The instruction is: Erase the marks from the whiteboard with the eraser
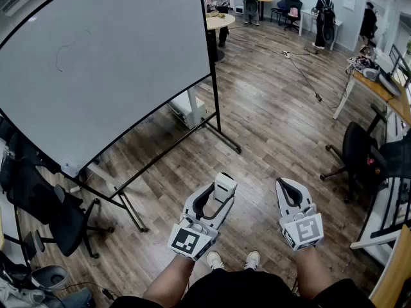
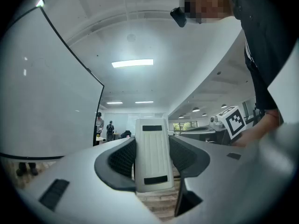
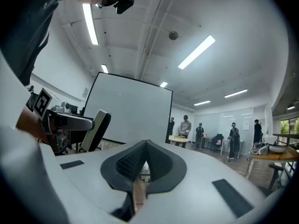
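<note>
Well short of the whiteboard [image 1: 109, 56], left claw [image 1: 220, 196] is clamped on the eraser [image 1: 225, 186], right claw [image 1: 288, 186] squeezed together, empty.

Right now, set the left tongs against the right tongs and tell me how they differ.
The left tongs are shut on the white eraser, which holds their jaws apart. The right tongs are shut on nothing, tips meeting. In the head view the left tongs slant clearly to the right, while the right tongs point nearly straight ahead. Both hang low over the wood floor, clear of the whiteboard.
</note>
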Tool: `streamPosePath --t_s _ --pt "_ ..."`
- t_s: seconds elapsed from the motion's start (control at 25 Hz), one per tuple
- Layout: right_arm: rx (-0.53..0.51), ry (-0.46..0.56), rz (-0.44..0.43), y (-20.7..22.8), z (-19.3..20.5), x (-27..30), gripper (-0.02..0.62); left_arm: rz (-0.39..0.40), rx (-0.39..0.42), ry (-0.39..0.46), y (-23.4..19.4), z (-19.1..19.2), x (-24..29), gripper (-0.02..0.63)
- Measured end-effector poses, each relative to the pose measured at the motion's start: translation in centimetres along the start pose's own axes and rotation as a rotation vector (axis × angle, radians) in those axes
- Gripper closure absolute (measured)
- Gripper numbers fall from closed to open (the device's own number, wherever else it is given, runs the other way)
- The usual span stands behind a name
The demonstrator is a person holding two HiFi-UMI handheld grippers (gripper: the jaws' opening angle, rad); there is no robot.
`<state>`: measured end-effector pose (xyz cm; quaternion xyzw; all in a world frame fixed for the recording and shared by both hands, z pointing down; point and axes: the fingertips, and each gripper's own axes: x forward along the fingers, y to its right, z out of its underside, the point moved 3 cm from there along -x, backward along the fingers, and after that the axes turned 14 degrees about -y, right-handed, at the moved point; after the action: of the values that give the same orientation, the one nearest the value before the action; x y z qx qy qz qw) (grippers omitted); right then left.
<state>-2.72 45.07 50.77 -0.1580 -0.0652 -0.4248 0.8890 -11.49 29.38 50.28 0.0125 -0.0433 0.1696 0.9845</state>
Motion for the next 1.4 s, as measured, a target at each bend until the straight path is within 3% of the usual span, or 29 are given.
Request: streamPosePath --t_s 0.32,0.8,1.12,1.4 --pt "0.036 -0.01 0.017 -2.3 -0.5 2.2 0.577 0.009 0.009 0.011 -2.7 0.1 -1.9 0.367" --pt "0.023 0.044 -0.039 -7.7 -4.9 8.1 0.575 -0.029 0.056 0.042 -9.2 -0.7 -4.9 0.367" --pt "-0.02 0.069 -0.145 -7.9 -7.5 16.6 0.575 -0.116 0.09 0.04 -15.5 -1.2 -2.8 0.367" --pt "-0.012 0.091 -0.283 -6.4 -9.4 25.8 0.575 -0.271 0.062 0.02 -22.7 -1.6 0.8 0.367"
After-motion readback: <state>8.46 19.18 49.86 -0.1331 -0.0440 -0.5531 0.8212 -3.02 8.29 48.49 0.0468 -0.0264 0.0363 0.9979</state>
